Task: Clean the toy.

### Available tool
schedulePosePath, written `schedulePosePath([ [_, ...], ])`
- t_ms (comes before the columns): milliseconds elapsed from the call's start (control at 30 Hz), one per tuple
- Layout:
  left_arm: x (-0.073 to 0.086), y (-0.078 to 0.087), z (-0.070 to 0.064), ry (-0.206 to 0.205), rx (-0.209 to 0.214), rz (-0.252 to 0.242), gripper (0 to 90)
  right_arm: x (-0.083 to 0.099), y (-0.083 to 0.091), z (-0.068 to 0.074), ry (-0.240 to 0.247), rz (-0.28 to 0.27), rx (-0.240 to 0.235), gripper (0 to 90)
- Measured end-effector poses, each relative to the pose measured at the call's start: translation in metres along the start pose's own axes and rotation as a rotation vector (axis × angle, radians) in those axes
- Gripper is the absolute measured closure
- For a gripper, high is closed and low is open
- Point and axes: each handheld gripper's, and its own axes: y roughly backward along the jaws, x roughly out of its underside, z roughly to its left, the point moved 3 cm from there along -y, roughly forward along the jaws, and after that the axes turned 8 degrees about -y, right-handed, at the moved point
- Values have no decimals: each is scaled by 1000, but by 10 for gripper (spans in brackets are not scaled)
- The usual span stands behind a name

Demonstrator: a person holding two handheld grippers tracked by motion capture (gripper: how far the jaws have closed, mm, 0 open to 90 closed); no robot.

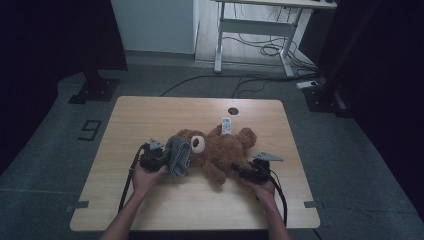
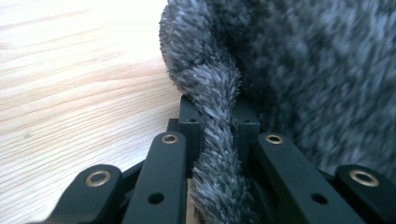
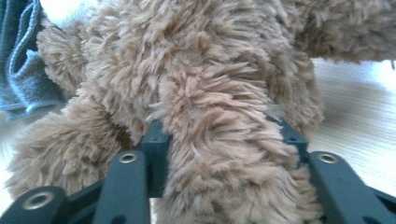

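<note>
The teddy bear [image 1: 220, 150] lies on its back across the middle of the desk [image 1: 150, 112], head toward the left gripper [image 1: 152, 160]. That gripper's fingers [image 2: 170, 154] are pinched tight on a fold of the grey cloth [image 1: 178, 155] bunched against the head. The right gripper [image 1: 250, 172] has its fingers [image 3: 154, 140] spread wide around a furry leg, so the cloth must travel rightward over the bear.

Bear [image 1: 220, 150] lies on the table [image 1: 150, 115], betw. my two grippers. Towel [image 1: 178, 156] sits just right of my left gripper [image 1: 161, 159], against the bear's head, w/ a fold betw. its jaws. Bear's limb sits just left of my right gripper [image 1: 239, 171], betw. its jaws.
</note>
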Motion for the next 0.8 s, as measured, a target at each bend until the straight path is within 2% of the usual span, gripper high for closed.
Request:
schedulePosePath([
  [33,0,0,0,0,0,0,785,0,0,0,-3,-3,5,484],
  [67,3,11,4,-10,-16,-9,784,0,1,0,-13,-2,6,466],
  [100,3,11,4,-10,-16,-9,784,0,1,0,-13,-2,6,466],
  [167,9,25,10,-10,-34,-26,784,-1,4,0,-30,-7,7,420],
  [200,15,37,16,-7,-44,-43,783,-2,8,0,-34,-19,1,401],
  [233,15,37,16,-7,-44,-43,782,-2,11,0,-35,-25,-1,396],
  [267,24,51,24,-1,-55,-59,782,-3,13,-1,-35,-34,-3,391],
  [300,24,51,24,-1,-55,-59,782,-3,16,-1,-37,-45,-7,387],
  [333,35,63,31,9,-63,-60,782,-3,18,-2,-42,-54,-10,384],
  [367,35,63,31,9,-63,-60,782,-3,18,-2,-42,-54,-10,384],
  [400,42,68,34,20,-63,-55,782,-3,20,-3,-46,-57,-11,381],
  [433,57,74,40,37,-63,-38,781,-2,22,-5,-53,-56,-10,376],
  [467,64,77,42,45,-64,-26,781,-1,23,-6,-57,-53,-13,376],
  [500,64,77,42,45,-64,-26,781,-1,23,-6,-57,-53,-13,376],
  [567,78,83,46,64,-68,-17,780,0,24,-6,-61,-48,-14,378],
  [600,90,88,51,79,-68,-2,777,1,24,-6,-60,-43,-14,382],
  [633,90,88,51,79,-68,-2,774,1,24,-6,-60,-43,-14,382],
  [667,102,91,54,83,-71,17,771,1,24,-6,-65,-40,-14,382],
  [700,102,91,54,83,-71,17,768,2,25,-7,-64,-40,-14,382],
  [733,112,93,55,94,-68,34,765,2,25,-7,-63,-37,-14,381],
  [800,118,92,56,106,-63,43,758,2,25,-8,-67,-40,-16,380],
])
